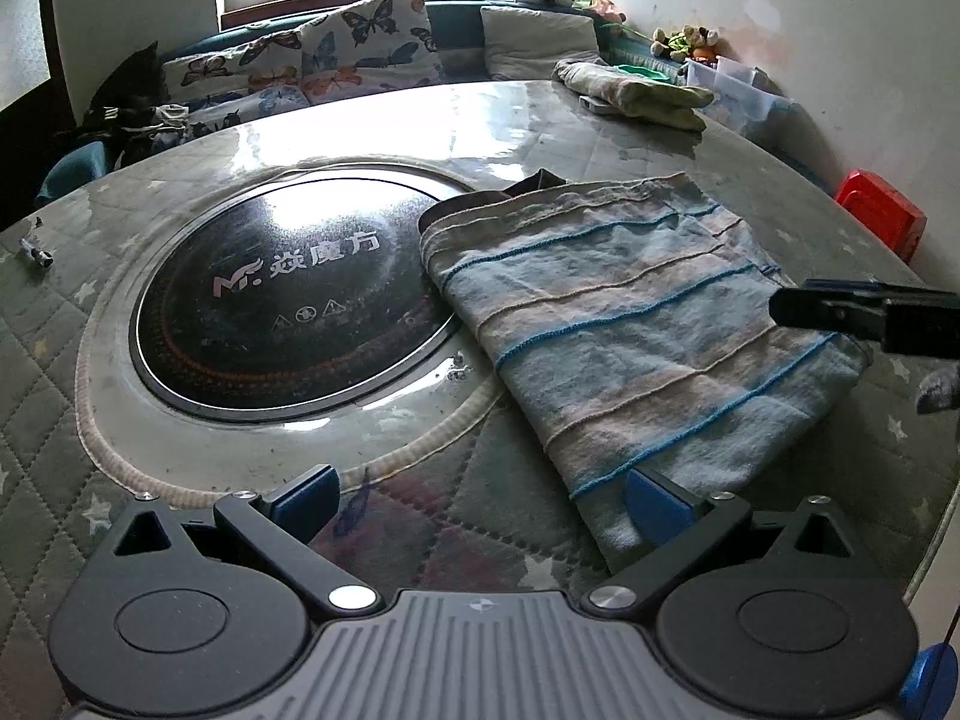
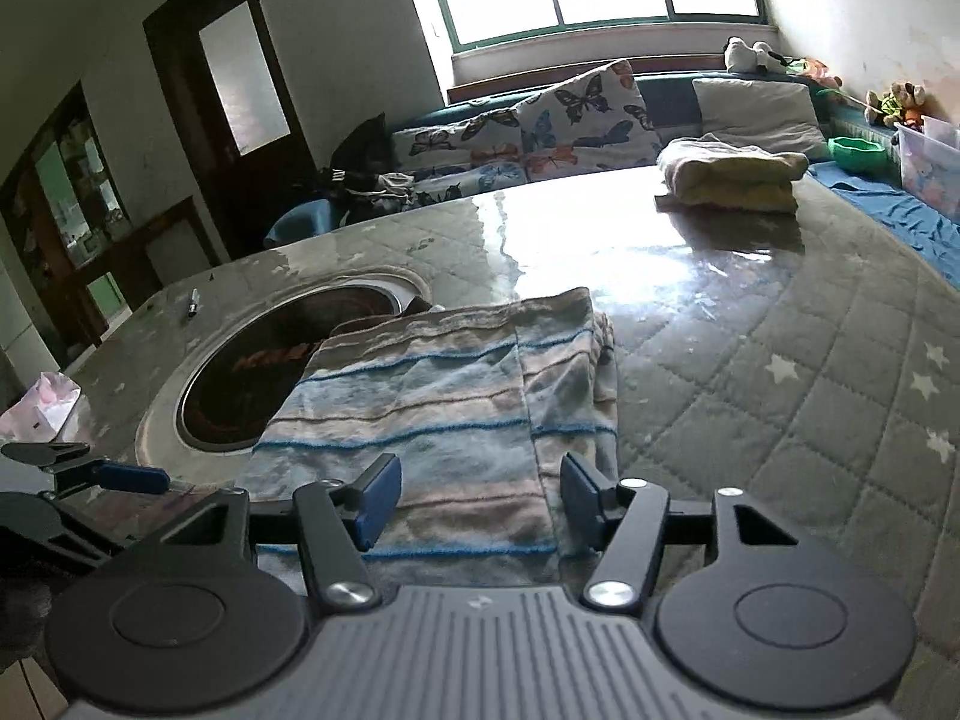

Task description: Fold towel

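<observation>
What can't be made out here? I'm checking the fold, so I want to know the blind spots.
- Striped towel: its near edge is hidden behind the right gripper in the right wrist view.
- Towel's underside and inner layers: covered by its top layer in both views.
- Towel's near corner: hidden behind the left gripper finger, left view.
- Small thing at the table edge: too small to identify.
</observation>
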`<state>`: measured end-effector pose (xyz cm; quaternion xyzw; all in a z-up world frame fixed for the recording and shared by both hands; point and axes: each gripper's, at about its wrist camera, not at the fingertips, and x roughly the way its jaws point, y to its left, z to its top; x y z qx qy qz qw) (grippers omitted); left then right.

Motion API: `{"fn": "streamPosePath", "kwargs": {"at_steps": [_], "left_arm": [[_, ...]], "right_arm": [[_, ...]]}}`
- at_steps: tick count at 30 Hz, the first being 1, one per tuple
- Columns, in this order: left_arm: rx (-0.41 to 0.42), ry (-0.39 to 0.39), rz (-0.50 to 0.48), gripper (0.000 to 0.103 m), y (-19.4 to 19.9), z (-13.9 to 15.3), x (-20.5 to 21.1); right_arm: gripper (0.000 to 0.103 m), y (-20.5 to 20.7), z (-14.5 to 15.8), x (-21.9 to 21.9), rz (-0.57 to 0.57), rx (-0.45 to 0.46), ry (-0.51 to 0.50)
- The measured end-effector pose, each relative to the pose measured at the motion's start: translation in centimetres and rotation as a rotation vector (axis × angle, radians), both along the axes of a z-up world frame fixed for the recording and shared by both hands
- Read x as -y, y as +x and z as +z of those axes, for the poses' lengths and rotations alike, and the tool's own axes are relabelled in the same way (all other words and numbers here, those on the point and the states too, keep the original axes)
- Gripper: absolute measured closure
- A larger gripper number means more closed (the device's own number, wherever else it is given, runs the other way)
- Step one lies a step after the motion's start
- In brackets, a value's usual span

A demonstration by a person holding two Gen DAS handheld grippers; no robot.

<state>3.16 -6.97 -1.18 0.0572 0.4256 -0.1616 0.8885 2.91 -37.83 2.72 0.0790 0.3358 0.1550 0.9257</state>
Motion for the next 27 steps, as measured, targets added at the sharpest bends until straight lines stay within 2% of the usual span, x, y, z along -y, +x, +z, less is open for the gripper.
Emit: {"fn": "streamPosePath", "kwargs": {"at_steps": [9, 13, 18, 20, 24, 26, 27], "left_arm": [[0.005, 0.014, 0.009, 0.000, -0.2, 0.0, 0.4], [0.011, 0.018, 0.012, 0.000, -0.4, 0.1, 0.5], [0.014, 0.015, 0.010, 0.000, -0.8, 0.2, 0.6], [0.016, 0.014, 0.008, 0.000, -0.9, 0.2, 0.7], [0.017, 0.011, 0.006, 0.000, -1.3, 0.3, 0.7], [0.019, 0.009, 0.005, 0.000, -1.5, 0.3, 0.8], [0.019, 0.008, 0.004, 0.000, -1.6, 0.3, 0.8]], "right_arm": [[0.033, -1.4, -0.1, -0.6, -0.011, 0.013, -0.028], [0.024, -1.9, -0.1, -0.9, -0.012, 0.022, -0.040], [0.019, -2.7, 0.1, -1.4, -0.017, 0.040, -0.059], [0.014, -2.9, 0.1, -1.3, -0.021, 0.043, -0.054], [0.011, -3.5, 0.2, -1.4, -0.025, 0.048, -0.051], [0.008, -3.8, 0.2, -1.4, -0.030, 0.052, -0.052], [0.002, -4.0, 0.3, -1.4, -0.034, 0.053, -0.056]]}}
